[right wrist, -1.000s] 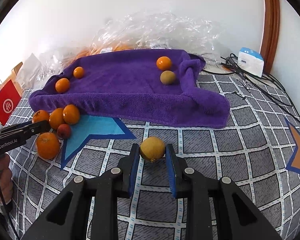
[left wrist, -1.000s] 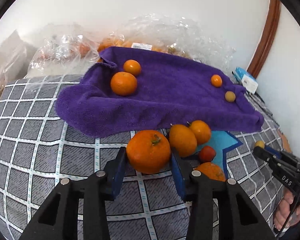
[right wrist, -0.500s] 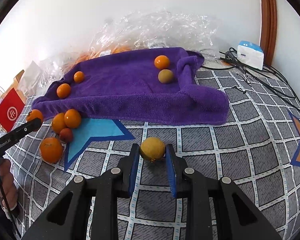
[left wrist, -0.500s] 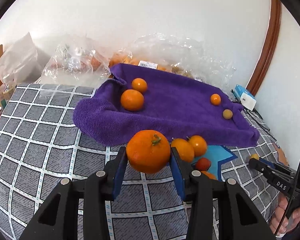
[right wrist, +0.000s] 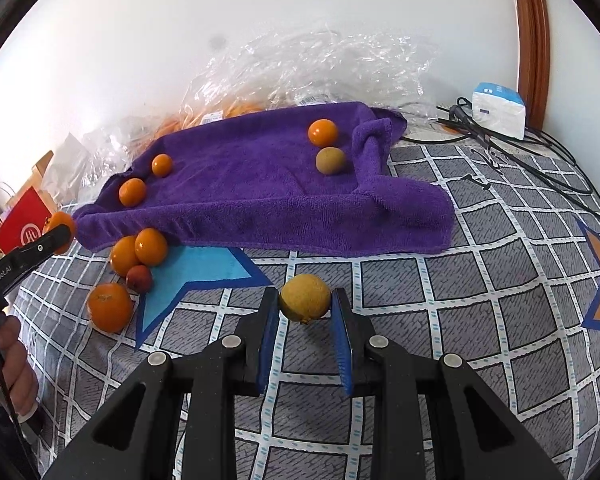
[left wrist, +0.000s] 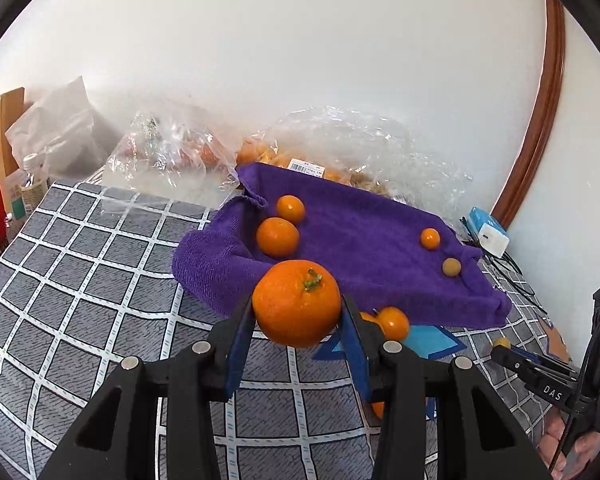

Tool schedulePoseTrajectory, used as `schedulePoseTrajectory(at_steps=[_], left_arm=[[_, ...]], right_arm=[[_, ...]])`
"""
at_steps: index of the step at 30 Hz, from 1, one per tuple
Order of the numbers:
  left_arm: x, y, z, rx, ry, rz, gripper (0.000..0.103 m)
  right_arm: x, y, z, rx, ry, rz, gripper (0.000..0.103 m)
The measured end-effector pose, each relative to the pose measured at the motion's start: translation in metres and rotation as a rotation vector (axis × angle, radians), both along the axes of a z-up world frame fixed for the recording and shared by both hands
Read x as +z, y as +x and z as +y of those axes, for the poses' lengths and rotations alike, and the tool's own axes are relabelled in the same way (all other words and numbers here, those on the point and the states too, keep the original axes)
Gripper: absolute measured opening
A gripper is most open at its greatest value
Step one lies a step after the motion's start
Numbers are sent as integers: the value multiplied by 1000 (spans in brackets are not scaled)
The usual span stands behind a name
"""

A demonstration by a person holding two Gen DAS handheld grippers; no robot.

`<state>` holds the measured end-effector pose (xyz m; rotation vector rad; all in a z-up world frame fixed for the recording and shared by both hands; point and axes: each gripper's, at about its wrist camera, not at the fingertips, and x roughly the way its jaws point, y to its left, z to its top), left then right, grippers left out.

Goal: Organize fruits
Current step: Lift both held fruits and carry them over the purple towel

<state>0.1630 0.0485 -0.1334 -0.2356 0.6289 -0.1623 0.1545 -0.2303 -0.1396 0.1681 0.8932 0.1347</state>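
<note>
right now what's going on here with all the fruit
A person is sorting fruit with two handheld grippers. The left gripper holds a large orange off the checked bedcover, near the purple towel. The right gripper holds a yellow fruit. Four small fruits already lie on the towel, two at each end; a few more sit loose on the cover beside it.

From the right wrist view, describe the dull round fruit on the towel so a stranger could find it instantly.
Start at the purple towel spread over the checked bedcover. Go to its right end, where the edge is rolled into a fold; two small fruits sit just left of it. The one you want, the brownish fruit, is nearer the camera, matte and olive-brown, while the small orange behind it is glossy.
</note>
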Motion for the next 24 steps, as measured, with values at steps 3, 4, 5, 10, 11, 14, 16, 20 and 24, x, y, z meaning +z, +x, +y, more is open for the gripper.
schedulePoseTrajectory(at_steps=[3,4,5,10,11,14,16,20,24], left_arm=[[0,-1,-1,-7,5,-2,40],[1,-1,-2,-8,9,-6,40],[1,-2,-2,-12,9,-12,40],[9,-4,-1,-19,-15,-15,40],[12,-5,0,-23,-22,-19,40],[28,-8,1,-29,-15,-43,40],[40,-8,1,-31,-9,-66,40],[57,5,-1,-34,-11,-81,40],[61,26,-5,-32,-1,-78,40]], right_arm=[[0,0,2,14,-1,-3,26],[1,-1,3,18,-2,-6,26],[1,-1,4,19,-4,-10,26],[6,1,0,13,11,1,26],[10,2,0,14,7,-1,26],[24,6,0,20,-15,-26,26],[38,14,0,20,-26,-54,26],[63,35,-2,11,-6,-102,26],[73,58,-2,4,8,-129,26]])
